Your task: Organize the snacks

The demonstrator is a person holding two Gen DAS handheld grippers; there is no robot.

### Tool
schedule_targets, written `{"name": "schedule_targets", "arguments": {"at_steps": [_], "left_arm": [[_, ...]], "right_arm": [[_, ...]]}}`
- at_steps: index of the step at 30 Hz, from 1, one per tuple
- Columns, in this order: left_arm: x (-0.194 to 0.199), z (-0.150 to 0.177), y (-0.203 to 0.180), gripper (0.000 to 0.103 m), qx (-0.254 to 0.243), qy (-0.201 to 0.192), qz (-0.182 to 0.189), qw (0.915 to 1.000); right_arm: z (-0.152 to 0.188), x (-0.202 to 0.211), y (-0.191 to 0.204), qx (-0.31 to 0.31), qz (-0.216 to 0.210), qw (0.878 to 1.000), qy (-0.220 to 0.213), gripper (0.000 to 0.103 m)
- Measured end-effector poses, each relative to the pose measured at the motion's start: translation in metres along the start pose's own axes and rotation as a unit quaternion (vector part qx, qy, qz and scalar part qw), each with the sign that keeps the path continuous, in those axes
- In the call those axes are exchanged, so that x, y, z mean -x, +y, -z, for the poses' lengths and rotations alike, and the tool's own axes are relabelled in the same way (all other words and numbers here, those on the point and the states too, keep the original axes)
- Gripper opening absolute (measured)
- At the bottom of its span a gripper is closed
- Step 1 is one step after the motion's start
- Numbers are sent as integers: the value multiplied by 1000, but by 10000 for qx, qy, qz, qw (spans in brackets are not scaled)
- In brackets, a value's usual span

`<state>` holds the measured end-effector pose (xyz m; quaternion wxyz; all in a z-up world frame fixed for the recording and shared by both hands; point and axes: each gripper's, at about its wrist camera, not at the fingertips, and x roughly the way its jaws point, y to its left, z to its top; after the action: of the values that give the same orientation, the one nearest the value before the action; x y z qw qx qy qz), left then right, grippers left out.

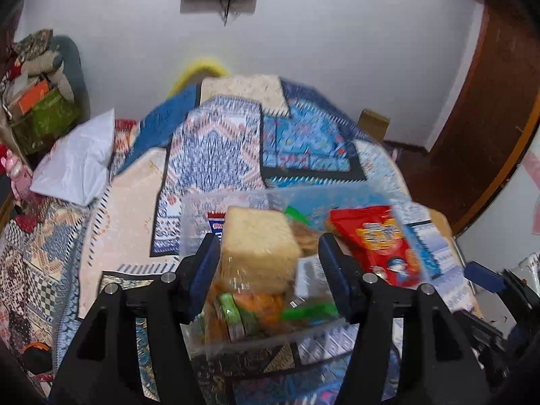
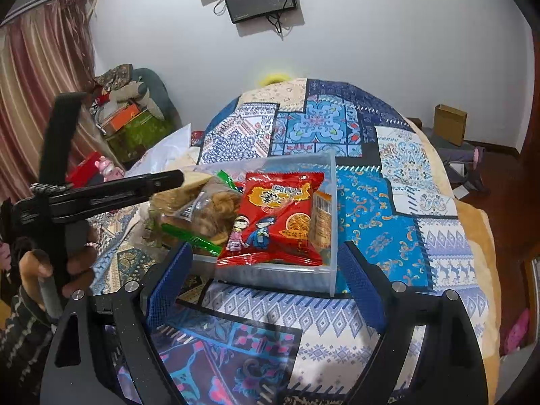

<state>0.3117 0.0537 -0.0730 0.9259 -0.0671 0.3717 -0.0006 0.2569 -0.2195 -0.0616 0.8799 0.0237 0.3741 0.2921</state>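
A clear plastic bin (image 2: 324,271) stands on the patterned bedspread and holds several snacks. A red snack packet (image 2: 273,219) lies on top in it; it also shows in the left wrist view (image 1: 381,239). A clear pack of pale square cakes (image 1: 260,246) sits between the fingers of my left gripper (image 1: 268,270), which hangs over the bin with its jaws wide apart; contact with the pack is unclear. A clear bag of brown crackers with green ends (image 2: 206,209) lies in the bin's left part. My right gripper (image 2: 266,290) is open and empty just in front of the bin.
The bin (image 1: 209,202) rests on a bed with a blue patchwork cover (image 2: 388,222). A white plastic bag (image 1: 77,165) lies at the left. Boxes and clutter (image 2: 131,125) stand at the far left, a cardboard box (image 2: 450,128) at the far right.
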Motion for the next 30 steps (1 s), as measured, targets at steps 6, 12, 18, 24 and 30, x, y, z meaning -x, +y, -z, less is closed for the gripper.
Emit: {"name": "schedule_targets", "arguments": {"at_steps": [6, 12, 18, 24, 30], "left_arm": [[88, 11, -17, 60, -220, -729, 96, 9971], [166, 35, -21, 66, -173, -1361, 153, 9904], [214, 57, -23, 89, -138, -1759, 83, 9843], [243, 76, -32, 102, -265, -2146, -74, 9763], [253, 87, -41, 102, -348, -2265, -105, 9733]], "right_arm": [[-8, 39, 17, 106, -13, 9994, -329, 86], [-11, 98, 45, 333, 80, 9956, -876, 86], [-6, 142, 66, 475, 120, 9899, -1331, 100], [6, 172, 86, 716, 327, 9812, -1760, 103], [14, 179, 94, 807, 343, 9794, -1819, 103]]}}
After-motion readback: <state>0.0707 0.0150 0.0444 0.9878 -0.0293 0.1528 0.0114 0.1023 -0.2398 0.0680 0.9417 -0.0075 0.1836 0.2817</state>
